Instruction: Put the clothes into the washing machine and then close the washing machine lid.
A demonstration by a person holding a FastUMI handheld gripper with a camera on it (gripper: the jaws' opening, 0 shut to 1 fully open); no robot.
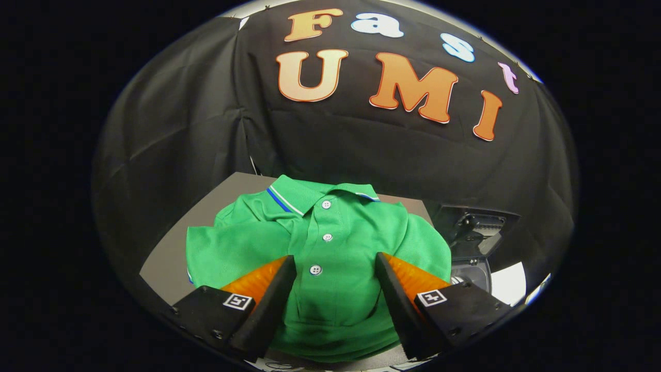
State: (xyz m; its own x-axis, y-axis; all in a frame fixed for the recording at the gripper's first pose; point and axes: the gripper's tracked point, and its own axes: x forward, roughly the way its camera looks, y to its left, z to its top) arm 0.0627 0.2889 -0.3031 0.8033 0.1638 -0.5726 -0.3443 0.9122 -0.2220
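A folded green polo shirt (330, 243) with white buttons and a blue-and-white striped collar lies on a grey table (170, 253). My gripper (335, 261) hovers right over it, open, its two fingers spread either side of the button placket. The lowest visible button sits between the fingertips. Neither finger presses the cloth as far as I can see. To the right of the shirt, beyond the right finger, stands the washing machine (472, 248), dark, with its lid raised.
The black cloth wall hangs close behind the table. A white surface (508, 281) shows beside the machine on the right. The grey table top is bare to the left of the shirt.
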